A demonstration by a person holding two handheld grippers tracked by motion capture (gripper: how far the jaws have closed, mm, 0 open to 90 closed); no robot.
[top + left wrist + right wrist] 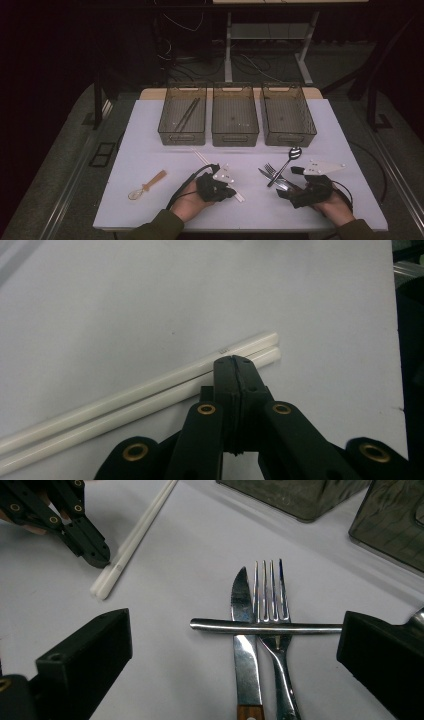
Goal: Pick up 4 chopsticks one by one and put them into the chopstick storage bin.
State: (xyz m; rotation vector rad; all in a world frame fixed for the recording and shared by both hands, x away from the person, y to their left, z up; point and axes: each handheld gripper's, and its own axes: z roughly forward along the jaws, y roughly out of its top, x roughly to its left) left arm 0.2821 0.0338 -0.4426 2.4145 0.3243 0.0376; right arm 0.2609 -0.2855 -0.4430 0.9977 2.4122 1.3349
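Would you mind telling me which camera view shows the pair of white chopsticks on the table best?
The left gripper view: the pair of white chopsticks lies close up, side by side, beside the shut left gripper. The right gripper view shows one end of them farther off; the high view shows them small and partly hidden.

Spoon [265,627] across knife [245,645] and fork [272,630] (chopsticks [132,542] left)

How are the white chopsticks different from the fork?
The white chopsticks are plain straight sticks; the fork is shiny metal with prongs. The chopsticks lie as a pair, side by side, with nothing on them; the fork has a metal handle lying across it. The shut left gripper is at the chopsticks' ends; the fork lies between the open right gripper's jaws. Both lie flat on the table.
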